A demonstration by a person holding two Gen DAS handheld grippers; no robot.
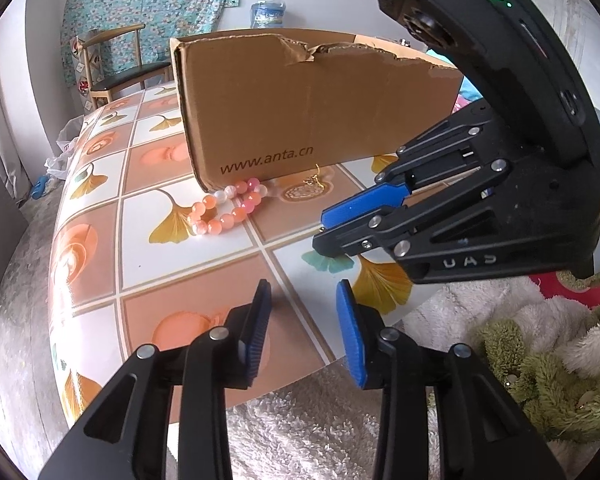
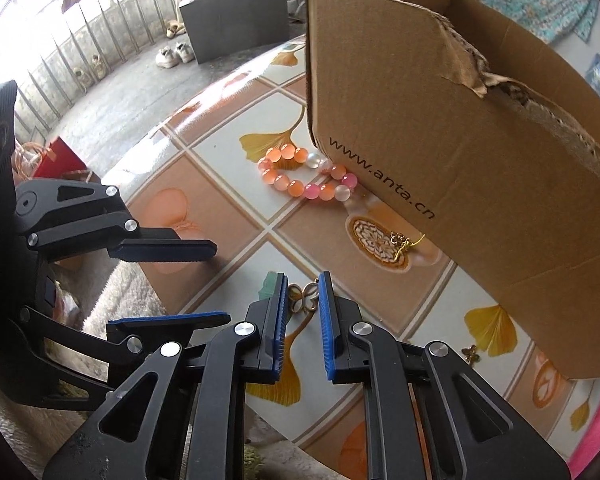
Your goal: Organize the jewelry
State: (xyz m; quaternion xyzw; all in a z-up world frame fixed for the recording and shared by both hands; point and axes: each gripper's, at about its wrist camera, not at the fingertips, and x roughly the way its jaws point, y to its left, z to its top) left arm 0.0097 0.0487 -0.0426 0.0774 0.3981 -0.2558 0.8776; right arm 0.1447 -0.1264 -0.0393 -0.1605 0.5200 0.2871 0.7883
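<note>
Brown cardboard box [image 2: 480, 152], dark lettering along its lower edge. At its seven o'clock, a bead bracelet [image 2: 306, 174] in orange, peach, pink and milky white. The tablecloth [image 2: 228, 216] runs in white and salmon squares, mustard ginkgo leaves and one teal leaf printed across them. A gold butterfly charm [image 2: 305, 298] at six o'clock sits between the blue pads of the black right gripper [image 2: 303, 296].

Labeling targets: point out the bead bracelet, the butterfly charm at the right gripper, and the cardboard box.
bead bracelet [image 2: 300, 176]: right wrist view, an orange bead on its near side.
butterfly charm [image 2: 305, 299]: right wrist view, centre of wings.
cardboard box [image 1: 300, 112]: left wrist view, printed side wall.
</note>
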